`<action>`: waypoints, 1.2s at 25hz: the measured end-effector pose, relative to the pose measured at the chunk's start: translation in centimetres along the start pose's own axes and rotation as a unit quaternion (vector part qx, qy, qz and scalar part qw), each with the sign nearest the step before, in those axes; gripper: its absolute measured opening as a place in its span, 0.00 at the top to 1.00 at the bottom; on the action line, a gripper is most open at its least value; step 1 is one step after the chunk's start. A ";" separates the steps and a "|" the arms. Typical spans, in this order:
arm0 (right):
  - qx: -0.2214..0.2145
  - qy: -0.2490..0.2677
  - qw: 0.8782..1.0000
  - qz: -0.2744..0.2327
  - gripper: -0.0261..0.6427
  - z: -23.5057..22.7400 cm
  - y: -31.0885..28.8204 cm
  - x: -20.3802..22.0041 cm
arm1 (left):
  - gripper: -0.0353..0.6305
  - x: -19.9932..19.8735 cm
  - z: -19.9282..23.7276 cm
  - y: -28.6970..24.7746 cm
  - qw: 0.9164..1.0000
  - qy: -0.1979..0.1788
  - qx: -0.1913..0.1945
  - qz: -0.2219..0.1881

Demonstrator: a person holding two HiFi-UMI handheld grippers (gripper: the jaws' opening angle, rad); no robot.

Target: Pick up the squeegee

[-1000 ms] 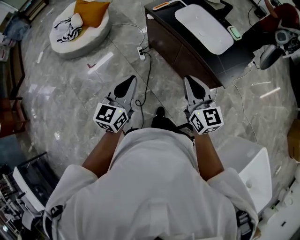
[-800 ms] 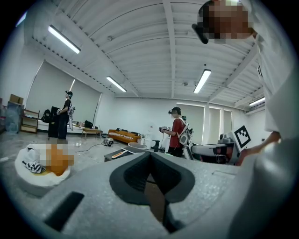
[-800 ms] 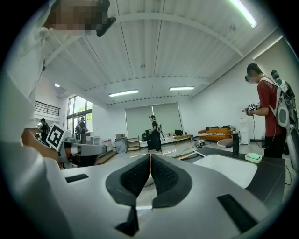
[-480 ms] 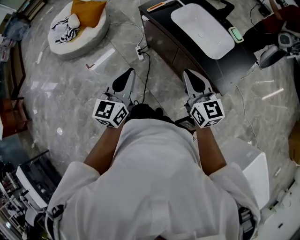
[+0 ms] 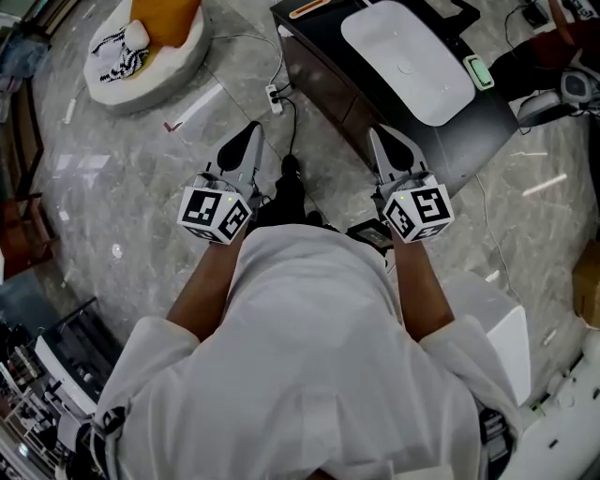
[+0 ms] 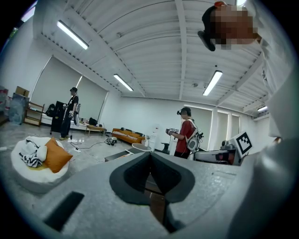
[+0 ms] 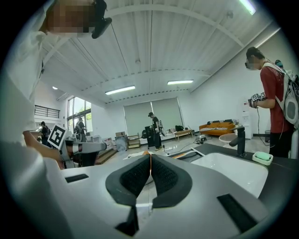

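Observation:
A thin orange-and-dark tool [image 5: 309, 9], possibly the squeegee, lies on the far corner of the dark counter [image 5: 487, 131]; it is too small to tell for sure. My left gripper [image 5: 251, 132] is held out level over the marble floor, left of the counter, jaws shut and empty [image 6: 150, 154]. My right gripper [image 5: 380, 137] hovers at the counter's near edge, jaws shut with nothing between them [image 7: 150, 156]. In the right gripper view an orange tip [image 7: 146, 152] shows just past the jaws.
A white sink basin [image 5: 408, 56] with a black tap [image 7: 240, 140] and a green sponge [image 5: 478, 71] is set in the counter. A power strip and cable [image 5: 273, 94] lie on the floor. A round white cushion [image 5: 141, 52] is far left. A person in red [image 7: 275, 93] stands nearby.
The person has walked forward; both grippers travelled with them toward the counter, which sits closer and lower in the head view. Both stayed shut.

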State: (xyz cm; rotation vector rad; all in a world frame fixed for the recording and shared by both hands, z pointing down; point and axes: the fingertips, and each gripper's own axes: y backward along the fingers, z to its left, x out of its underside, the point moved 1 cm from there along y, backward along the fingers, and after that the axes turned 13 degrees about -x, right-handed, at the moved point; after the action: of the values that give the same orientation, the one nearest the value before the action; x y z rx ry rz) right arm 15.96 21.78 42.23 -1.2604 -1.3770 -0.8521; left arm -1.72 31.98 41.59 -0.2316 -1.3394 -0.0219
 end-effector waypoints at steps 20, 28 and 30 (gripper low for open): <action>0.034 0.001 0.999 0.008 0.94 -10.4 -15.5 -5.6 | 0.93 -5.5 10.2 -16.8 0.999 0.011 0.043 0.000; 0.044 -0.011 0.999 0.021 0.94 -13.3 -19.1 -5.5 | 0.93 -4.7 13.0 -20.6 0.998 0.028 0.046 0.019; 0.048 -0.016 0.998 0.023 0.94 -14.4 -19.5 -5.3 | 0.93 -4.2 13.1 -21.9 0.998 0.032 0.051 0.028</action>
State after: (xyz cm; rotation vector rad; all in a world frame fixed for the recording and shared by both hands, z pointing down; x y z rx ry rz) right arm -0.24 2.97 42.81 -1.2314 -1.3930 -0.7280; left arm -18.59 12.46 43.66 -0.1802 -1.2663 0.0851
